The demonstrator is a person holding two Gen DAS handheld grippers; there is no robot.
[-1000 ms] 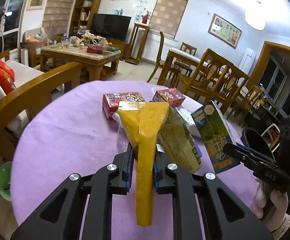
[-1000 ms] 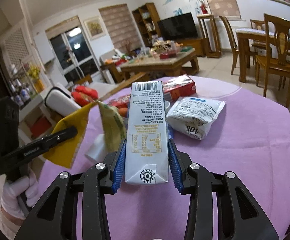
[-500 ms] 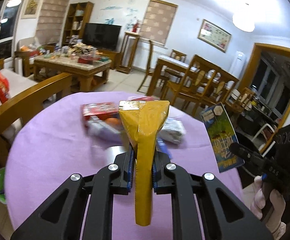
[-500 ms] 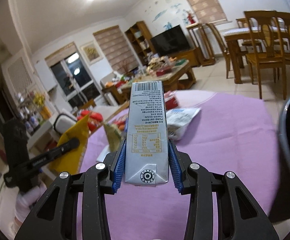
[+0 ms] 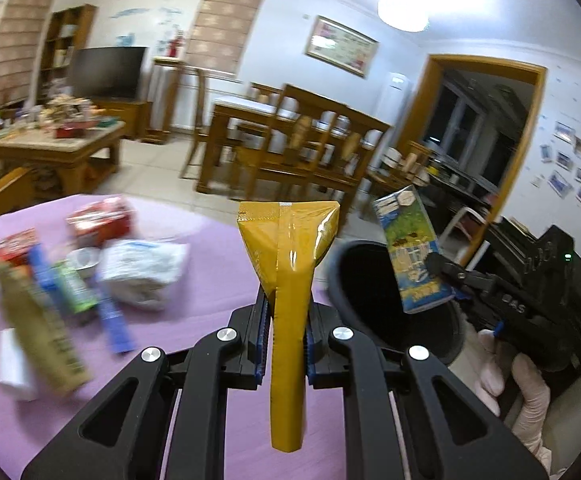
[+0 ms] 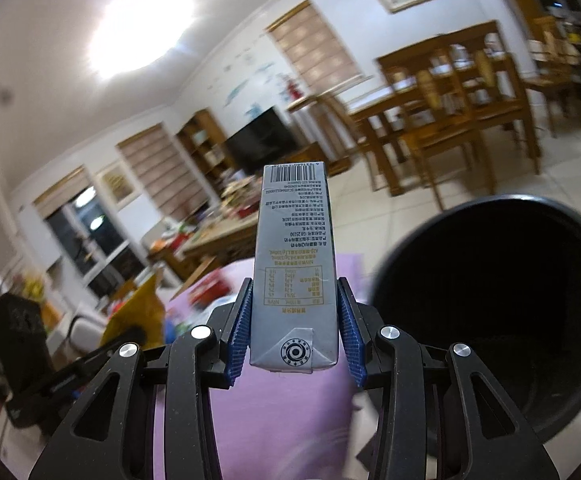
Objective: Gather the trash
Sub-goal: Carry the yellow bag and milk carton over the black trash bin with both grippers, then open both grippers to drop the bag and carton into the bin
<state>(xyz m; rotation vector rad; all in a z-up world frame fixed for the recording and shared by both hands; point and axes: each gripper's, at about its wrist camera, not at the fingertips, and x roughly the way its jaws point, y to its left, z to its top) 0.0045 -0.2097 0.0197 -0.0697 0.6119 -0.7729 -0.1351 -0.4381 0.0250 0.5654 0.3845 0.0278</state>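
The purple counter (image 5: 210, 280) at nine o'clock carries most trash: red boxes (image 5: 102, 216), a white bag (image 5: 142, 276). The black bin (image 6: 510, 308) gapes at three o'clock. Neither held piece is dropped: right gripper (image 6: 294, 328) jaws clamp the carton (image 6: 294, 264); left gripper (image 5: 286, 332) jaws pinch the yellow wrapper (image 5: 288, 280).

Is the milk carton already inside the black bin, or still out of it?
Still out. The right gripper holds the milk carton clamped upright, beside the open mouth of the black bin.
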